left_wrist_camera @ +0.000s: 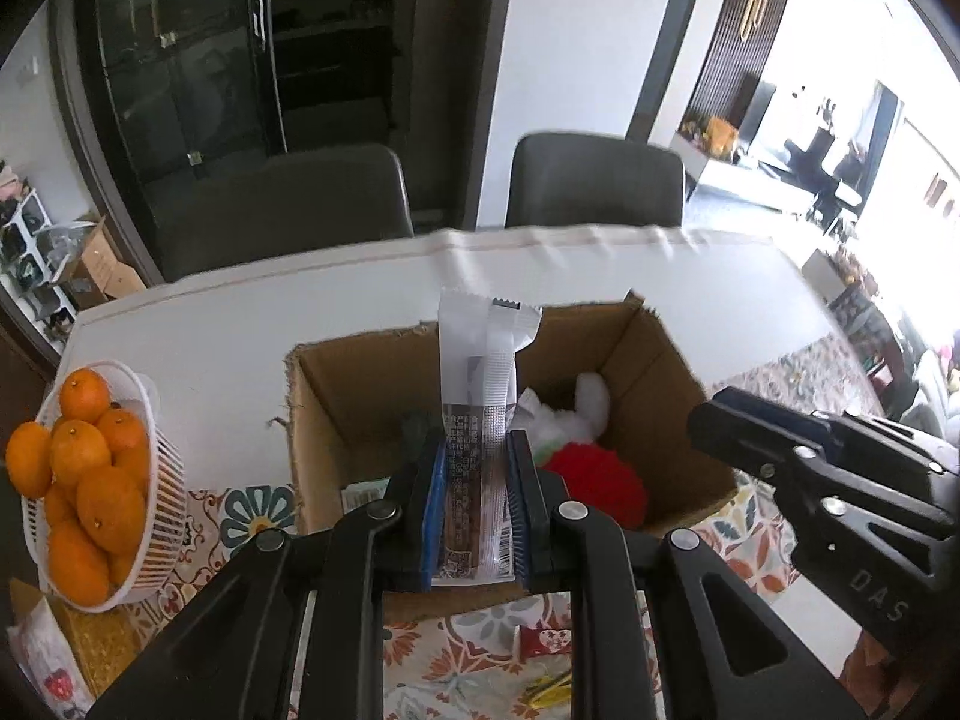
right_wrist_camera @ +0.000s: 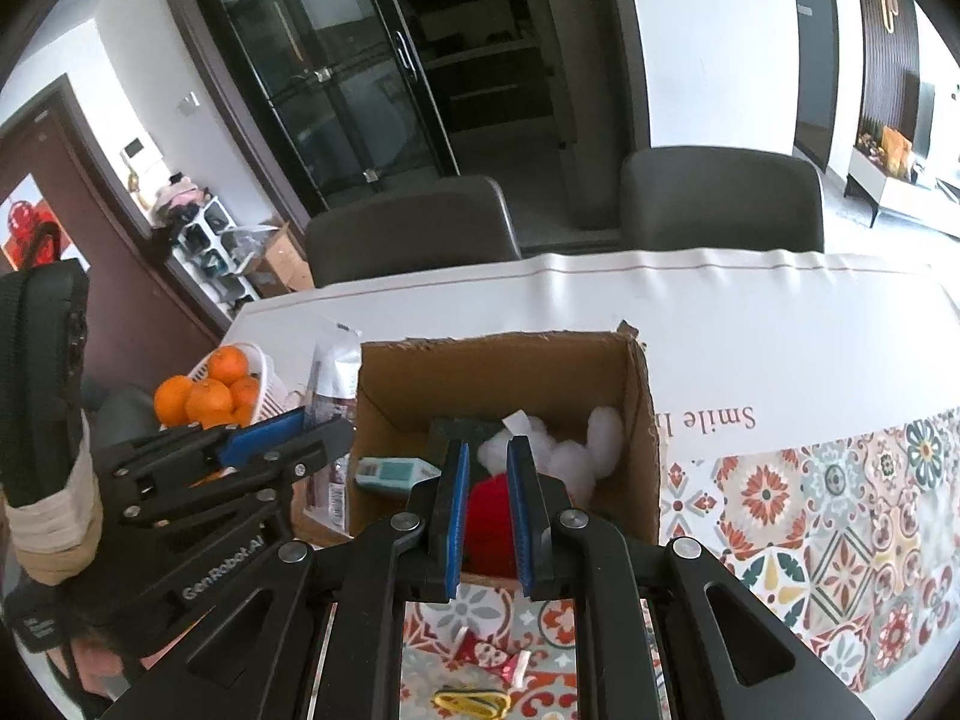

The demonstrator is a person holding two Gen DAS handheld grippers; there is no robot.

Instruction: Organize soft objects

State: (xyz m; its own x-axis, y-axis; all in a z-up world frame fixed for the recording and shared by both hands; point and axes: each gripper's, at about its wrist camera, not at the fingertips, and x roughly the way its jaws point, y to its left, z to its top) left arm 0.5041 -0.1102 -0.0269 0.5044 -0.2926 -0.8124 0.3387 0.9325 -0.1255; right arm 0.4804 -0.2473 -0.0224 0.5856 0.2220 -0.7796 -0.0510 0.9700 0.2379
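Observation:
An open cardboard box [left_wrist_camera: 660,372] stands on the table, and my left gripper [left_wrist_camera: 477,444] hovers over its near left side, shut on a long white and brown snack packet [left_wrist_camera: 480,372] that sticks up from the pads. Inside the box lie a red plush [left_wrist_camera: 600,480] and a white plush [left_wrist_camera: 576,414]. In the right wrist view the same box [right_wrist_camera: 492,372] also holds a teal packet [right_wrist_camera: 390,474]. My right gripper [right_wrist_camera: 485,450] hangs above the near edge with its pads close together and nothing between them. The left gripper [right_wrist_camera: 336,426] shows to its left.
A white basket of oranges [left_wrist_camera: 96,480] sits left of the box. Two dark chairs [right_wrist_camera: 414,222] stand behind the table. On the patterned cloth [right_wrist_camera: 840,510] in front of the box lie a small red wrapped item [right_wrist_camera: 486,654] and a yellow item [right_wrist_camera: 474,702].

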